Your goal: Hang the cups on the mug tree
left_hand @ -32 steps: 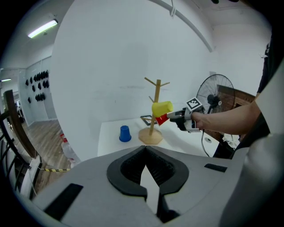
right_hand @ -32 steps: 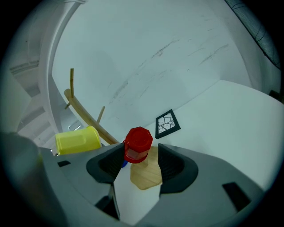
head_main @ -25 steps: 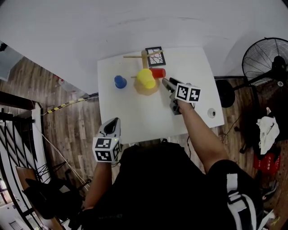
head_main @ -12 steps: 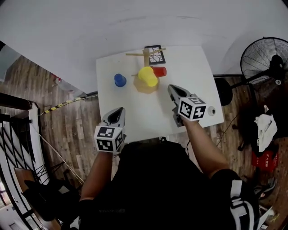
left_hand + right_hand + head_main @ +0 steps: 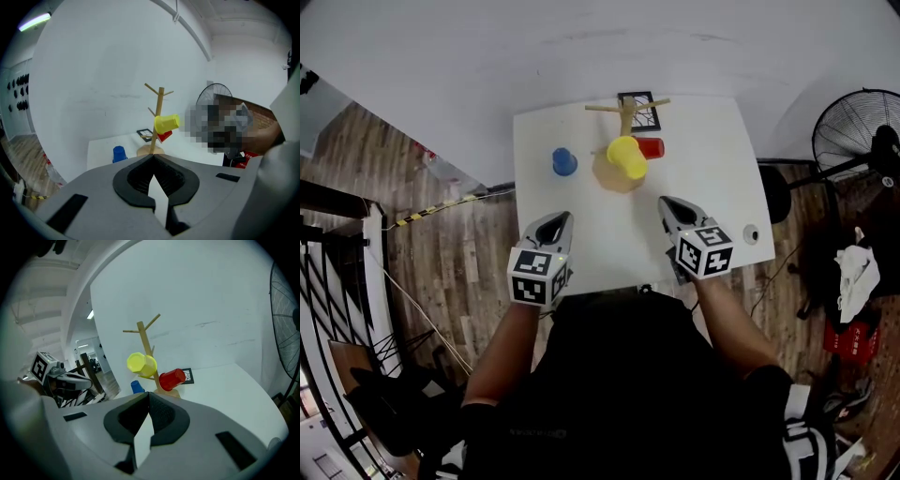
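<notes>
Both tools clenched, nothing between the jaws. My left tool (image 5: 563, 217) sits over the near-left edge of the white square counter (image 5: 712, 169). My right tool (image 5: 667, 201) is over the near-right part, and both point toward the tree. Own views agree: left jaws (image 5: 153, 157) closed tip to tip, right jaws (image 5: 147, 393) the same.

Cups:
- Yellow plastic cup (image 5: 627, 157) hangs on its side on a branch of the wooden mug tree (image 5: 627, 112).
- Red plastic cup (image 5: 651, 147) hangs on its side on a lower branch, on the tree's right in the head view, just beside the yellow one.
- Blue plastic cup (image 5: 564, 161) stands on the counter left of the tree's round base, apart from it, and looks mouth-down.

The tree is at the far edge of the counter, with a black-framed square marker card (image 5: 639, 108) lying right behind it. Both tools are well apart from all three cups.
</notes>
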`<state>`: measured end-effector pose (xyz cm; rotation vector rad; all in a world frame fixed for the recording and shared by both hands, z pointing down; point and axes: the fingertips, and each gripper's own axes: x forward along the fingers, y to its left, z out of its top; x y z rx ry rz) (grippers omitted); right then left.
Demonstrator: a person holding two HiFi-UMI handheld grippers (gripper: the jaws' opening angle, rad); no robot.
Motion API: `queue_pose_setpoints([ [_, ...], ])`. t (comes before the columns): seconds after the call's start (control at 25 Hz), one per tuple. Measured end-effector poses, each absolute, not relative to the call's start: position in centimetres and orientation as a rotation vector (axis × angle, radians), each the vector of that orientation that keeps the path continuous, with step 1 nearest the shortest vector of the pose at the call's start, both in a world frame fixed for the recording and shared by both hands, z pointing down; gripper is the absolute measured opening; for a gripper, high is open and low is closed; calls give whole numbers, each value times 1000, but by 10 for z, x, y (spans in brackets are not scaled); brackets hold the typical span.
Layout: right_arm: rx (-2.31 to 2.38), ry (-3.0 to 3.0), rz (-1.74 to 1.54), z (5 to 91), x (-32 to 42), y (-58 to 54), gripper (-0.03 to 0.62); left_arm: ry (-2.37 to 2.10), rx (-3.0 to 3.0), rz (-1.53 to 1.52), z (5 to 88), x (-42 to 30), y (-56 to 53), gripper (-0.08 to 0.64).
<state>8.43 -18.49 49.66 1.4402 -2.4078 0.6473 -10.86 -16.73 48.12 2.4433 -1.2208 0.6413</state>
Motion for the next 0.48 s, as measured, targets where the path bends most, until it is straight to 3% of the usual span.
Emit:
queue_pose_setpoints([
  [0.48,1345,-2371,584,508,52,-162,8,-1247,2456,668,486,-128,-191,15],
])
